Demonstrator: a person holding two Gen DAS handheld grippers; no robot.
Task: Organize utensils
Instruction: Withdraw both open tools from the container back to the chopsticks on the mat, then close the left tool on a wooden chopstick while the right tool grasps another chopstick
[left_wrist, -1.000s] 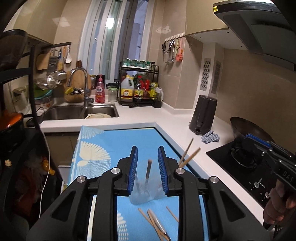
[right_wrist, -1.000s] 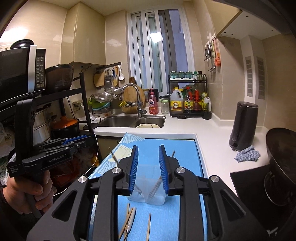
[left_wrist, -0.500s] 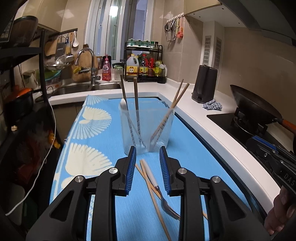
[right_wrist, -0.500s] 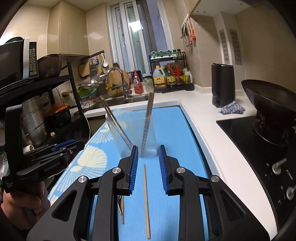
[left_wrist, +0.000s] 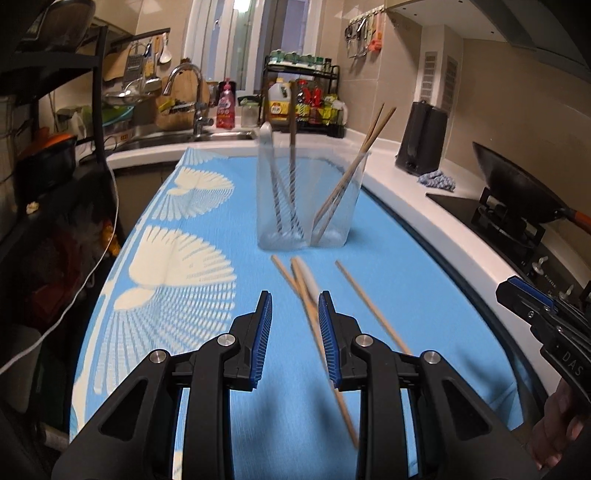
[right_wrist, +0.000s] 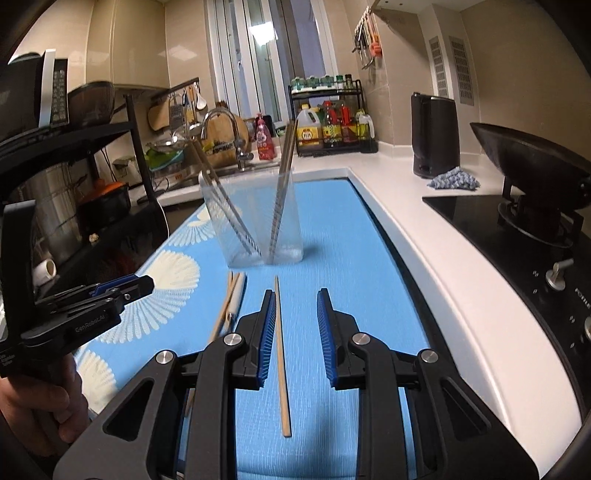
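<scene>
Jaws of left gripper (left_wrist: 294, 325) and right gripper (right_wrist: 295, 321) part-open, empty, poised over loose wooden chopsticks (right_wrist: 280, 354) on the blue patterned mat (left_wrist: 192, 266); beyond, clear plastic utensil holder (left_wrist: 306, 199), upright, ready for more.

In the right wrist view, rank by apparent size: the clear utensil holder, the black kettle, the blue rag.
1. Clear utensil holder, though it sits nearer the camera.
2. Black kettle, close behind it in height and farther off, so the true order is unsure.
3. Blue rag, clearly smallest.

Lower ends of crossed chopsticks (left_wrist: 314, 325) behind the left tongs (left_wrist: 294, 332), spoon handle (right_wrist: 236, 295) partly hidden.
</scene>
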